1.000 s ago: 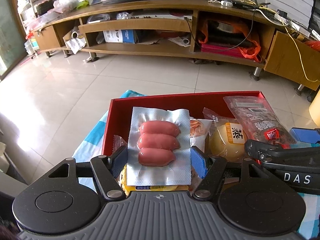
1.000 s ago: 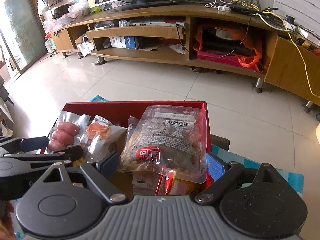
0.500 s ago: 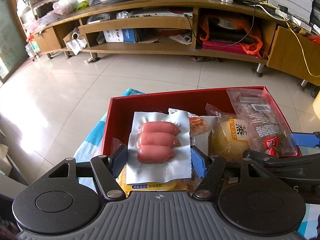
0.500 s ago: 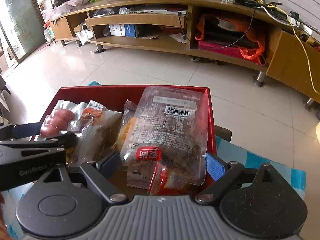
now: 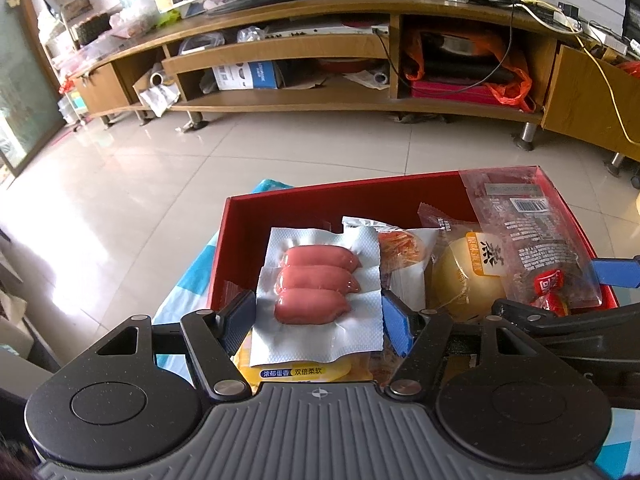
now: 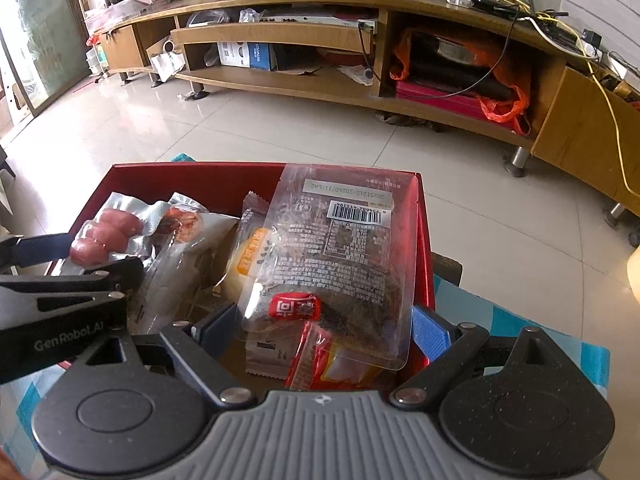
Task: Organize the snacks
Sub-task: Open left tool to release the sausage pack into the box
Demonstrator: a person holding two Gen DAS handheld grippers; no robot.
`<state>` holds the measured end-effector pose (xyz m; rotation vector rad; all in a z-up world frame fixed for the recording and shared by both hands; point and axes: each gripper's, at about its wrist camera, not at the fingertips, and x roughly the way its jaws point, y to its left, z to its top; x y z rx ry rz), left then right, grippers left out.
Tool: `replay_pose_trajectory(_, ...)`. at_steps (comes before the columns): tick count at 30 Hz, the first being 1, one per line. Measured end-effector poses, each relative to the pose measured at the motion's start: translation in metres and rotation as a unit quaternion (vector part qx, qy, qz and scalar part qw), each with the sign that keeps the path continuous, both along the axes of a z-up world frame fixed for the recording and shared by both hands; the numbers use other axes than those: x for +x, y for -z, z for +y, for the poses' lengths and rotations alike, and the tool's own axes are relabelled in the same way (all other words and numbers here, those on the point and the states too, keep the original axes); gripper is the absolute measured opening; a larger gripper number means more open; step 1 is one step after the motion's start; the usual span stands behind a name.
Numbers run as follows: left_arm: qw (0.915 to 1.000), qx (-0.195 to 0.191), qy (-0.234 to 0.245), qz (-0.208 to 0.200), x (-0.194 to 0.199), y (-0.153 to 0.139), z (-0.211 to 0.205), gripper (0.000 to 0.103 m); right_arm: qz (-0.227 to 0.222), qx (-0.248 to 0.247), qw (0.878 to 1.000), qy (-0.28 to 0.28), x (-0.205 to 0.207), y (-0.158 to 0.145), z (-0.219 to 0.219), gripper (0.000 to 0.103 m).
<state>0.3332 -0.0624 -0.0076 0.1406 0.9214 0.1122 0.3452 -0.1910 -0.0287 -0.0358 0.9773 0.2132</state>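
Left wrist view: the left gripper (image 5: 319, 322) has its fingers clamped on the side edges of a vacuum-sealed pack of three pink sausages (image 5: 318, 280), held just above the near end of a red cardboard box (image 5: 340, 204). Under the pack lies a yellow cake packet (image 5: 296, 372) with blue and yellow labelling. Just right of the sausages in the box sit a packet with orange-red contents (image 5: 400, 244) and a wrapped round yellow bun (image 5: 466, 276). At the box's right wall a clear printed snack bag (image 5: 532, 240) leans, and the right gripper's black body and one blue finger (image 5: 616, 274) reach in from the right edge. The box rests on a blue-and-white cloth (image 5: 192, 276) over the desk; a pale tiled floor (image 5: 120, 200) and a long wooden TV stand (image 5: 360, 52) lie beyond.

Right wrist view: the right gripper (image 6: 322, 330) has its fingers set wide and pressed on the two sides of the clear printed snack bag (image 6: 340, 248), barcode uppermost, held over the right end of the red cardboard box (image 6: 192, 178). A red-and-yellow packet (image 6: 316, 364) lies below it. The bun (image 6: 248, 256) and the orange-red packet (image 6: 184, 220) sit to its left, with the sausage pack (image 6: 106, 236) in the left gripper (image 6: 72, 280) at the far left.
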Motion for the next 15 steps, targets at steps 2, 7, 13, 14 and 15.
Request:
replay_pose_trajectory(2, 1.0000, 0.001, -0.001, 0.000, 0.0002, -0.0003, 0.0002, 0.074, 0.000, -0.001, 1.000, 0.002, 0.0002, -0.0001, -0.0001, 0.092)
replay_pose_trajectory(7, 0.9999, -0.009, -0.008, 0.003, 0.0010, -0.0019, 0.0050, 0.077, 0.002, -0.001, 1.000, 0.005, 0.0008, -0.0019, 0.0008, 0.093)
replay_pose_trajectory(13, 0.9999, -0.010, -0.011, 0.005, -0.0005, -0.0042, 0.0059, 0.078, 0.003, -0.006, 1.000, 0.007, 0.0004, -0.0048, 0.0023, 0.093)
replay_pose_trajectory(14, 0.9999, -0.010, -0.011, 0.005, -0.0008, -0.0046, 0.0058, 0.078, 0.003, -0.006, 1.000, 0.007, -0.0002, -0.0053, 0.0023, 0.093)
replay_pose_trajectory(15, 0.9999, -0.008, -0.011, 0.004, -0.0015, -0.0051, 0.0053, 0.078, 0.003, -0.008, 1.000, 0.008, -0.0007, -0.0060, 0.0024, 0.093)
